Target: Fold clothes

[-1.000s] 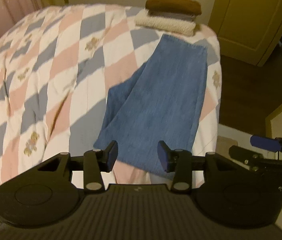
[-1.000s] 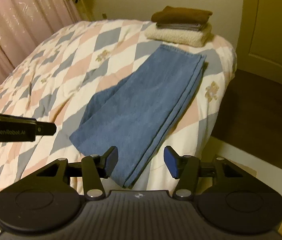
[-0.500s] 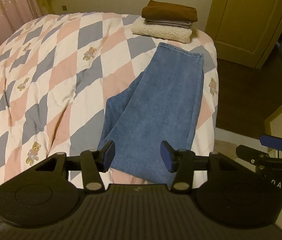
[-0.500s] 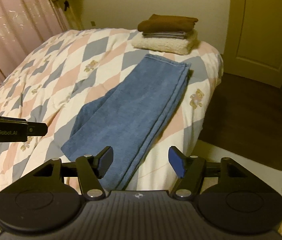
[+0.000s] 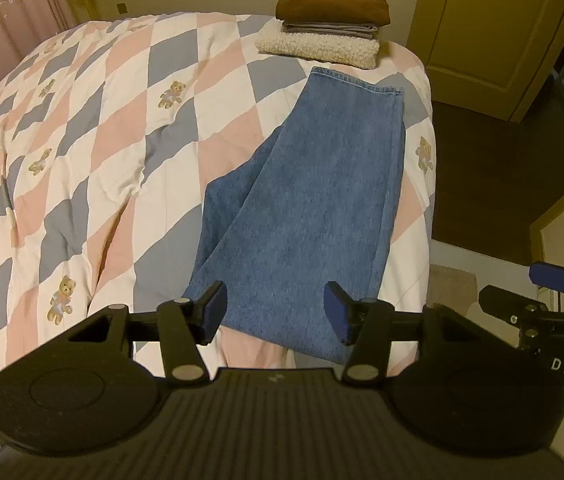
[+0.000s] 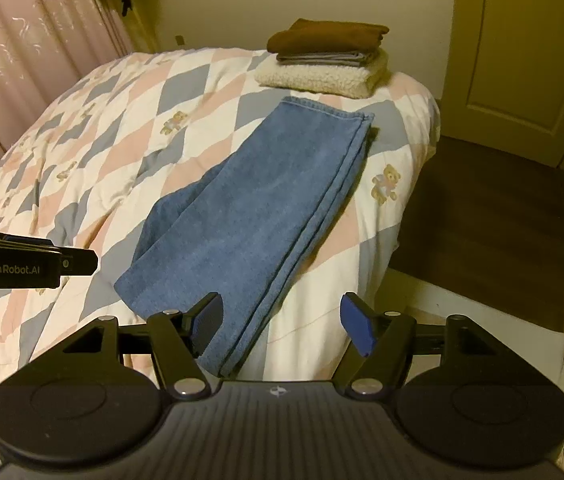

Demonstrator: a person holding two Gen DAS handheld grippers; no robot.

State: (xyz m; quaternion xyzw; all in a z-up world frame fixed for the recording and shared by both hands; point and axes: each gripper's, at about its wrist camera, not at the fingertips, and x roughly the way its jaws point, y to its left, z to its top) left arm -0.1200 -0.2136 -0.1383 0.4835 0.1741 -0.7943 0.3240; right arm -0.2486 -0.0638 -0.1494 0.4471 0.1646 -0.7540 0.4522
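Denim jeans (image 5: pixel 306 208) lie leg over leg on the bed (image 5: pixel 129 128).
Both tools, left tool (image 5: pixel 275 312) and right tool (image 6: pixel 282 322), have drawn back, jaws apart and empty; lengthwise fold looks done.

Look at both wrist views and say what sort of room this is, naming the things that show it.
Most likely a home bedroom: a bed under a teddy-bear patchwork quilt, pink curtains beside it, and a closed door. Half-folded jeans and a stack of folded clothes lie on the quilt.
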